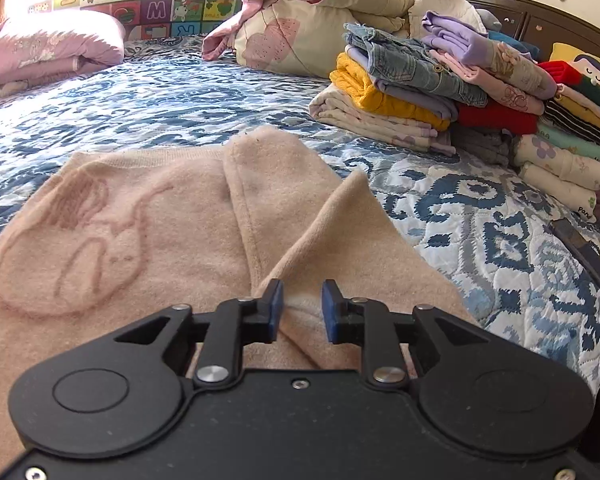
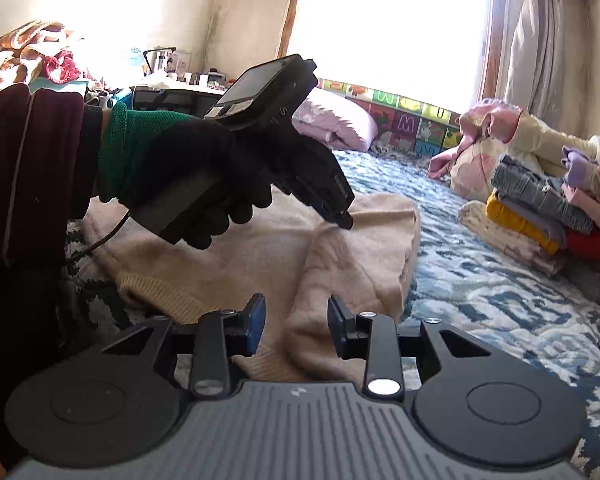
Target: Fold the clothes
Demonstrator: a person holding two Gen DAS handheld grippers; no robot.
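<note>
Left gripper (image 1: 302,308): jaws part-open, pads clear of the cloth, nothing held. Directly beneath and ahead of its fingertips lies the beige knit sweater (image 1: 148,240), spread on the blue patterned quilt (image 1: 500,248). One sleeve (image 1: 332,236) is folded in over the body, its cuff end running under the jaws; a faint pink motif sits to the left of the claw.

Right gripper (image 2: 296,328): jaws also part-open, gripping nothing. The sweater's other folded sleeve (image 2: 340,280) passes between and below its pads without visible contact. Above and to its left, a gloved hand (image 2: 204,184) holds the left unit over the garment.

Judgement: sleeves appear folded in; the next fold of the body is in hand. To do it well, each claw should pinch both layers at matching points near one end, lift evenly, and lay the end square over the other, keeping the sleeves from sliding out.

Beyond, right of both claws: a stack of folded clothes (image 1: 440,84), well apart. Further off, bundled bedding (image 1: 320,28).
</note>
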